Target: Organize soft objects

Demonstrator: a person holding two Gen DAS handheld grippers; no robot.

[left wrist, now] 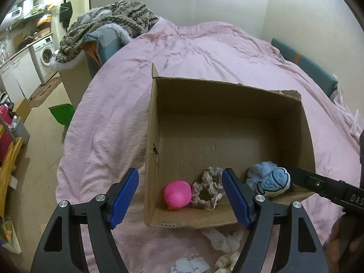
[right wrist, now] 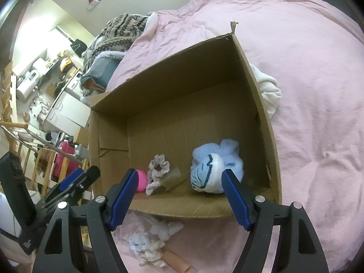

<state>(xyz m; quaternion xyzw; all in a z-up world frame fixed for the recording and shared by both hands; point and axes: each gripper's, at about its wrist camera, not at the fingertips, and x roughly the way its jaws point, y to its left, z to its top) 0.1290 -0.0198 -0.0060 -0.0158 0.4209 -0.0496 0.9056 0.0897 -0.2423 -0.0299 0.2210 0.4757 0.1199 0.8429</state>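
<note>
An open cardboard box sits on a pink bed. Inside at its near wall lie a pink ball, a floral scrunchie and a blue fish plush. My left gripper is open and empty, hovering over the box's near left corner. My right gripper is open at the box's near rim; the fish plush lies on the box floor just beyond its right finger. The ball and scrunchie show there too. The right gripper's arm enters the left view.
Crumpled white soft items lie on the pink duvet before the box; they also show in the right wrist view. A white cloth lies beside the box's right wall. Patterned blankets are piled at the bed's far left.
</note>
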